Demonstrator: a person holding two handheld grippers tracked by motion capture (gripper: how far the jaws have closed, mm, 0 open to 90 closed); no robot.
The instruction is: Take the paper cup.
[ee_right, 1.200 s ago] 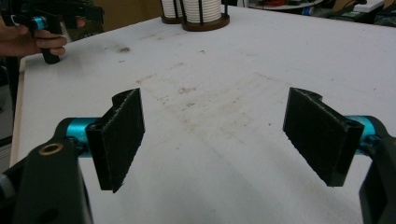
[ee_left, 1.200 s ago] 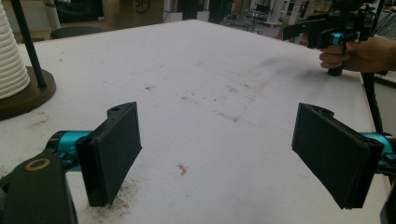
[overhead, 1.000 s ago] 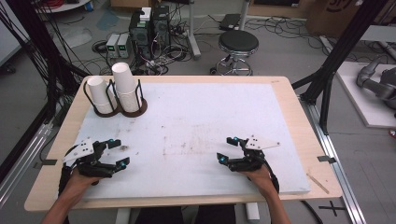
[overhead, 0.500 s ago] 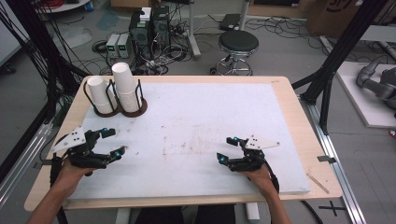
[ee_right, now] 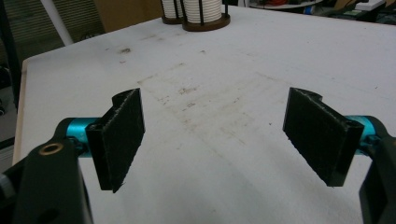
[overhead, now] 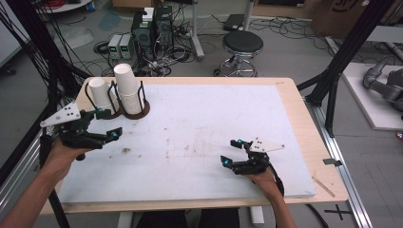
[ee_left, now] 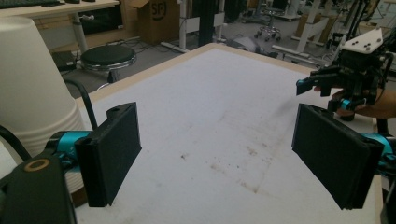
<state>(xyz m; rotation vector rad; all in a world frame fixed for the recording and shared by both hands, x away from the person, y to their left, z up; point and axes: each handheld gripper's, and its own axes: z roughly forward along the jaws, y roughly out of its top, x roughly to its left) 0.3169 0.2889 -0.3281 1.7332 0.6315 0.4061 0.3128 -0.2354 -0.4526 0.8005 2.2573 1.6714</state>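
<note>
Cup stacks (overhead: 119, 91) now nearer left gripper (overhead: 105, 124), risen, open & empty; right gripper (overhead: 233, 153) same

High overhead; gripper views close (share white mat (overhead: 199, 137)).

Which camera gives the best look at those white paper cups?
The high view: both stacks of cups stand whole in their dark holder at the table's far left. The left gripper view shows one stack huge, cut off at the left edge. The right gripper view catches just the bottoms, far off.
</note>
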